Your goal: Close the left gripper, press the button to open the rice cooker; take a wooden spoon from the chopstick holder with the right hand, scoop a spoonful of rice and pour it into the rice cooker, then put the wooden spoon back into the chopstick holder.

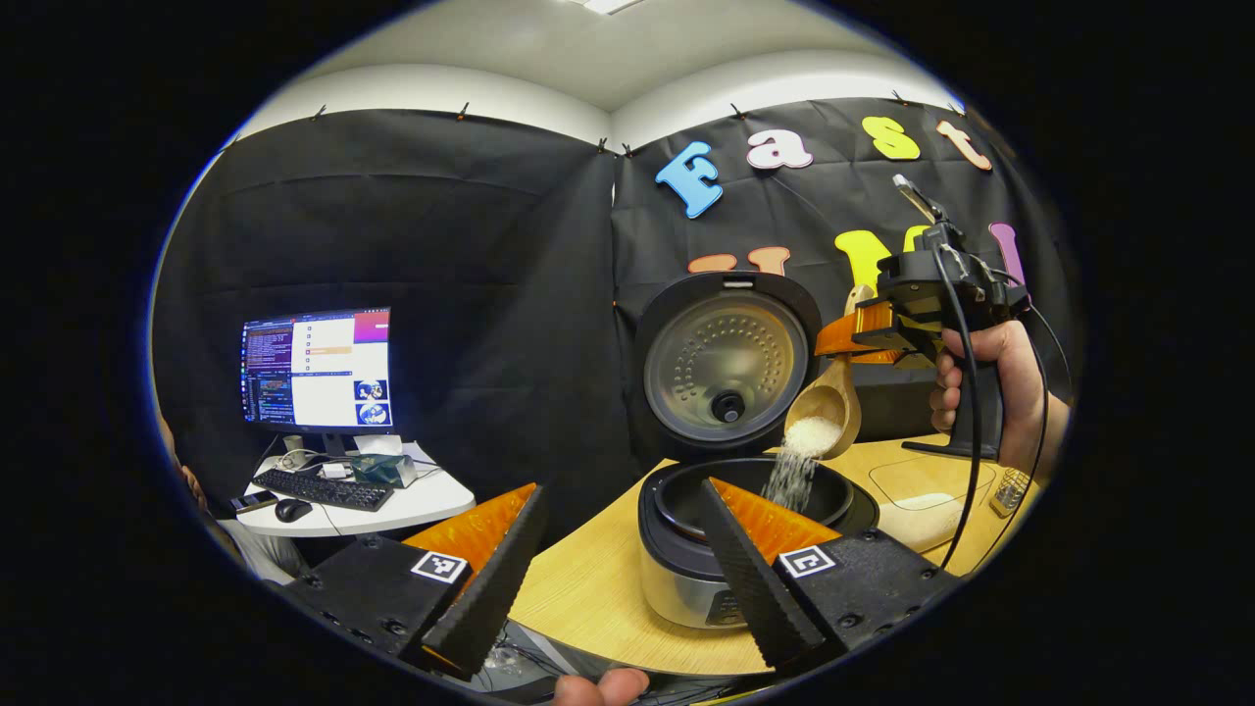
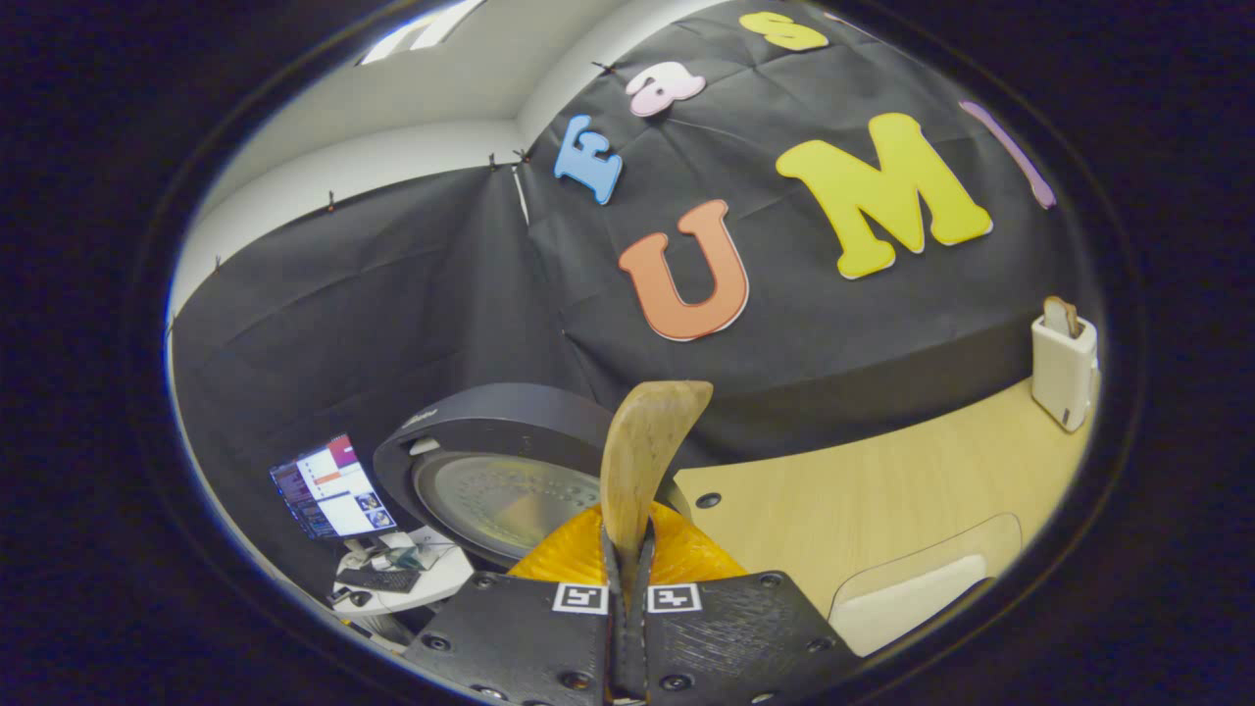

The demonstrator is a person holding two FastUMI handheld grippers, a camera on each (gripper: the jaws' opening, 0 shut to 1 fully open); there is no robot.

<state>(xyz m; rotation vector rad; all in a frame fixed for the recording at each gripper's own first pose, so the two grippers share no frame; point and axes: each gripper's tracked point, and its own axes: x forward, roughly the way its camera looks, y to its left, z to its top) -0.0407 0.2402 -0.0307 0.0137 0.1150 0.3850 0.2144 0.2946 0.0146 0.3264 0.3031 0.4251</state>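
White rice (image 1: 796, 469) streams off the wooden spoon (image 1: 827, 404) clamped in the right gripper (image 2: 627, 574) into the open rice cooker (image 1: 730, 510) — left gripper (image 1: 618, 559) spread apart, the return to the chopstick holder (image 2: 1062, 371) still to do.

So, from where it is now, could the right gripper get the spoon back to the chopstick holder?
Probably yes. The right gripper is shut on the wooden spoon, and bare table lies between it and the chopstick holder, which stands upright with an open slot.

place: looks like my lab recording booth, not a real kitchen
walls: black cloth sheets (image 1: 422, 226) clipped up under a white ceiling
desk corner: lit computer monitor (image 1: 317, 370), black keyboard (image 1: 324, 489), mouse
worktop: pale wood-grain table (image 2: 882, 500) I'm working at
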